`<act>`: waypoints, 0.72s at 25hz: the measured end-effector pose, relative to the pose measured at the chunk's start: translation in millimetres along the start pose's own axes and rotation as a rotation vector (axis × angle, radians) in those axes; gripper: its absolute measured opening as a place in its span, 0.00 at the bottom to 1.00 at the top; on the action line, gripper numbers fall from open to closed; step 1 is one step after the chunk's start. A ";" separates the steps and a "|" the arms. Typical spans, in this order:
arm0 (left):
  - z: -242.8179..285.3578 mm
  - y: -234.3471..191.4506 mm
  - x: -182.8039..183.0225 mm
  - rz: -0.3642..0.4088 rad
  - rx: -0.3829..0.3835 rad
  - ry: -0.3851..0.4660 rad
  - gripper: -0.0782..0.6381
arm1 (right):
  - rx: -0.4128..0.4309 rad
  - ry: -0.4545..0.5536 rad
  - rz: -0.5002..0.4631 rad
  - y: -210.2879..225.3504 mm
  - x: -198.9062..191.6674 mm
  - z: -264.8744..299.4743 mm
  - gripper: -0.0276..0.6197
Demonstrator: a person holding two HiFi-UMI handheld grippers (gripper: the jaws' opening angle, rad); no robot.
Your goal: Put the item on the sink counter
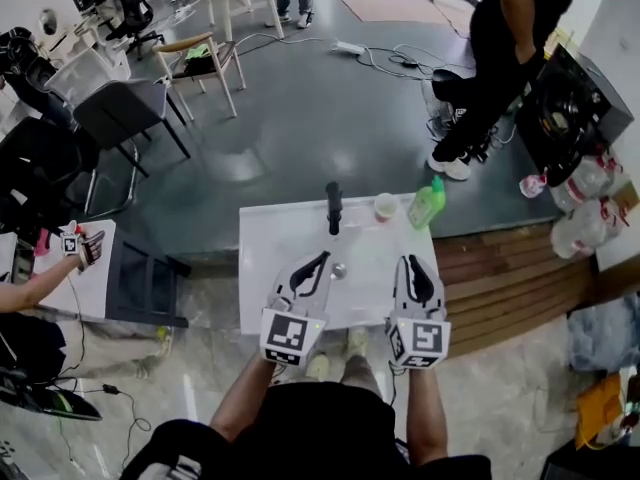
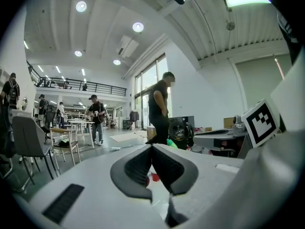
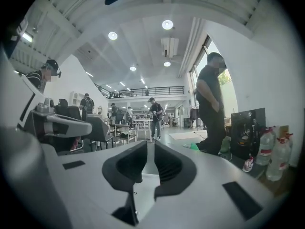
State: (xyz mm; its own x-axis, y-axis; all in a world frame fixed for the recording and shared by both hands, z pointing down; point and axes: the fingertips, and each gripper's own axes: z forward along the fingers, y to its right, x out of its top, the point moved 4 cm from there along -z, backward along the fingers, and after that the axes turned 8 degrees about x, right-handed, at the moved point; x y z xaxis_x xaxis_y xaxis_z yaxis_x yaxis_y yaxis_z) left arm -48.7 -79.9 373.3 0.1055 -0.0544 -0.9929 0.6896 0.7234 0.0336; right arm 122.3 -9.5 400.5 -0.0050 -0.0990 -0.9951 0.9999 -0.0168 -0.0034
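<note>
A white counter [image 1: 285, 238] stands in front of me. At its far edge are an upright black faucet-like piece [image 1: 333, 208], a small pale cup [image 1: 385, 206] and a green bottle [image 1: 427, 202]. A small silver round thing [image 1: 339, 269] lies near the counter's middle. My left gripper [image 1: 322, 259] hovers over the counter just left of that silver thing; in the left gripper view [image 2: 151, 147] its jaws touch with nothing between them. My right gripper [image 1: 413, 262] hangs over the counter's right side. Its jaws [image 3: 150, 144] stand a narrow gap apart and hold nothing.
A person in black [image 1: 500, 58] stands beyond the counter's far right corner. Beside that person are a black appliance [image 1: 570, 108] and large water bottles [image 1: 585, 203]. Chairs [image 1: 125, 113] stand at the left. Wooden boards [image 1: 510, 278] lie to the right of the counter.
</note>
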 end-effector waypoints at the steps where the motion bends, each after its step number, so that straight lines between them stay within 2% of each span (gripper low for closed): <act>1: -4.3 -0.3 0.0 0.001 -0.004 0.002 0.11 | -0.003 0.000 -0.004 -4.2 1.0 -3.9 0.11; 10: -35.2 -4.9 -11.0 0.001 -0.032 -0.013 0.11 | -0.034 0.010 -0.021 -35.7 0.9 -30.6 0.07; 18: -47.3 -3.9 -12.1 0.009 -0.036 -0.006 0.11 | -0.041 0.010 -0.012 -44.8 2.6 -44.4 0.04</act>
State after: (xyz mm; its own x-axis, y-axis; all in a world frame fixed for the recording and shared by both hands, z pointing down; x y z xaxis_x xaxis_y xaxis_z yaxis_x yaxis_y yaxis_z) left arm -86.6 -49.5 379.8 0.1167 -0.0518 -0.9918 0.6622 0.7483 0.0388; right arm 78.3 35.2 393.7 -0.0172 -0.0895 -0.9958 0.9995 0.0229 -0.0193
